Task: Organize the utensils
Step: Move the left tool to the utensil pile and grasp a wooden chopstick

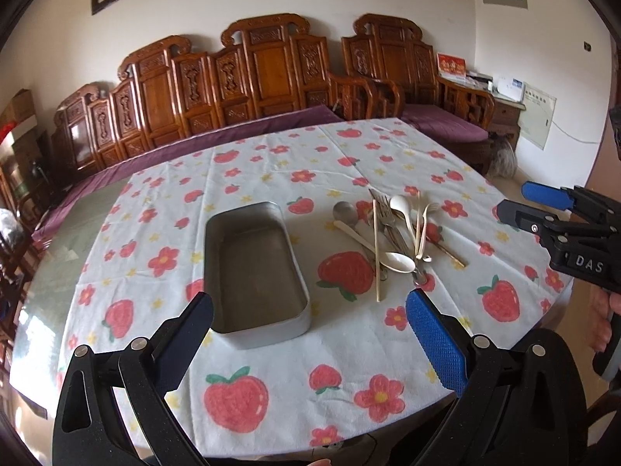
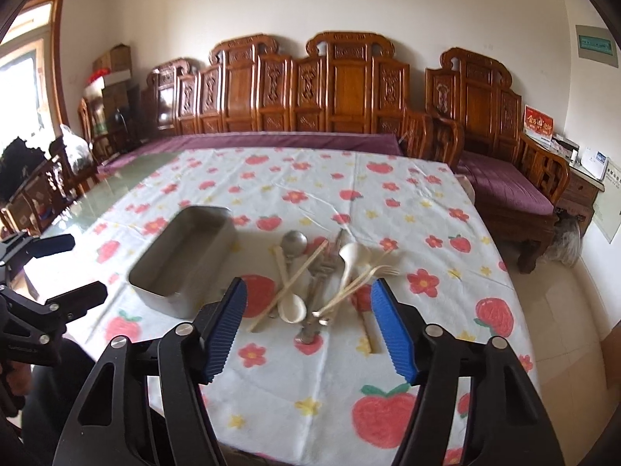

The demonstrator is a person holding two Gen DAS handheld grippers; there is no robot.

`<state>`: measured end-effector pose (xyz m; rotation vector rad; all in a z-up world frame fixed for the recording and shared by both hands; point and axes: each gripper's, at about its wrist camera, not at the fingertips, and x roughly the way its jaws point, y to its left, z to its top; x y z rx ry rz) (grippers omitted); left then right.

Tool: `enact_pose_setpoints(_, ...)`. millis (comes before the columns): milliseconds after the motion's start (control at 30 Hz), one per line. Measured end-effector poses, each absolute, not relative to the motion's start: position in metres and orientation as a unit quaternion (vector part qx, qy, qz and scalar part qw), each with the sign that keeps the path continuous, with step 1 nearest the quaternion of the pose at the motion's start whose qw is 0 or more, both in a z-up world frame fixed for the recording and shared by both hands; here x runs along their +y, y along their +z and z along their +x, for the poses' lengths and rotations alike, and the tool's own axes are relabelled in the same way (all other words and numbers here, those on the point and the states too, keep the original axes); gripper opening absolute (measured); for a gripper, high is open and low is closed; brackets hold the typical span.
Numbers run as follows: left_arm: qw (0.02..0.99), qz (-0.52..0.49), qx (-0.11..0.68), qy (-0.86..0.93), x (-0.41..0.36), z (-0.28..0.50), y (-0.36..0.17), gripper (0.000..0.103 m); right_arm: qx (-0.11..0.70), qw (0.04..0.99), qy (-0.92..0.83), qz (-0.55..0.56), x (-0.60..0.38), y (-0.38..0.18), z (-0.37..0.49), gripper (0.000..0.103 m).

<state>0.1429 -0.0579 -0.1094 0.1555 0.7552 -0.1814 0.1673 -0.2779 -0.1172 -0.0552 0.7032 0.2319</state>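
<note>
Strawberry-and-flower cloth [image 1: 271,349] covers the table [image 1: 50,272] where a grey metal tray [image 1: 254,272] lies empty and a heap of utensils [image 1: 392,233] lies just beside it, apart from its wall. The heap mixes a cream spoon [image 2: 293,306], a metal spoon [image 2: 294,241], forks [image 2: 382,270] and loose chopsticks [image 1: 375,250], crossing one another. The left hand-held gripper [image 1: 310,334] hangs above the near end of the tray, its jaws spread wide with nothing between them. The right hand-held gripper [image 2: 308,328] hangs above the near edge of the heap, jaws apart and touching nothing, blue pads [image 2: 394,330] either side of the utensils in its own view. Carved wooden benches [image 2: 330,89] with purple cushions line the wall behind.
</note>
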Motion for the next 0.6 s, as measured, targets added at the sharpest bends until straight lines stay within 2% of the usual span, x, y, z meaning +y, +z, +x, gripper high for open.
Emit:
enact_pose_setpoints(167,0.911,0.085,0.388,-0.106,-0.073,0.168,-0.127,0.096,0.371,0.923,0.103,-0.03,-0.296,-0.138,0.192,0.061)
enact_pose_setpoints(500,0.897,0.071,0.406,-0.163,-0.105,0.202,-0.154,0.096,0.404,0.909,0.101,-0.018,-0.309,-0.176,0.213,0.061)
enact_pose_setpoints(567,0.891,0.059,0.416,-0.172,-0.109,0.213,-0.163,0.093,0.41,0.906,0.102,-0.019,-0.309,-0.182,0.213,0.061)
enact_pose_setpoints(600,0.887,0.056,0.423,-0.176,-0.112,0.22,-0.17,0.086,0.413,0.905,0.102,-0.018,-0.309,-0.185,0.214,0.061)
